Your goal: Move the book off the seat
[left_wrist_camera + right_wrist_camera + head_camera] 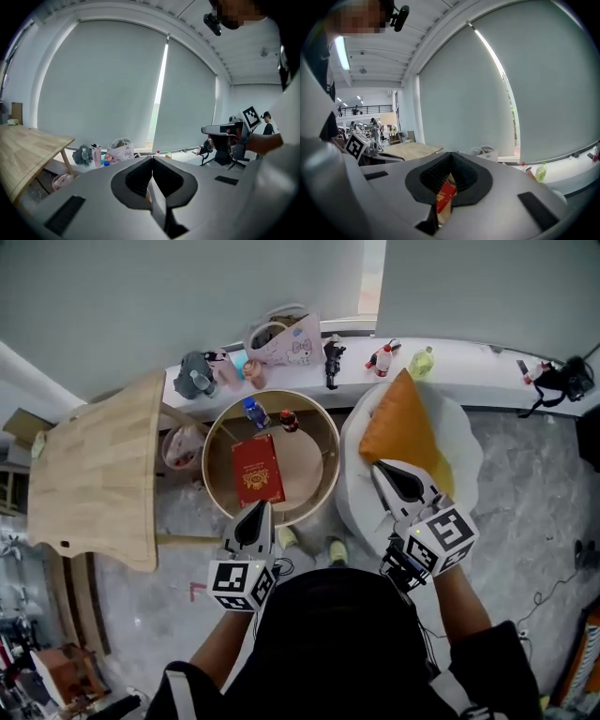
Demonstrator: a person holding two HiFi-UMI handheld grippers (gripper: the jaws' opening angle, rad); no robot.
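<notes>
The red rectangular book (258, 471) lies flat on the round rimmed wooden table (325, 430), centre frame, left of the white round seat (465, 456). The left gripper (262, 507) and right gripper (378, 468) are both pinched closed and empty, below grey window blinds (187, 296).

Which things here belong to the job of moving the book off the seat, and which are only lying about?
Job:
red book
white seat
round tray table under the book
left gripper
right gripper

Lying about:
orange cushion
two bottles beside the book
big wooden table
pink bag on the sill
</notes>
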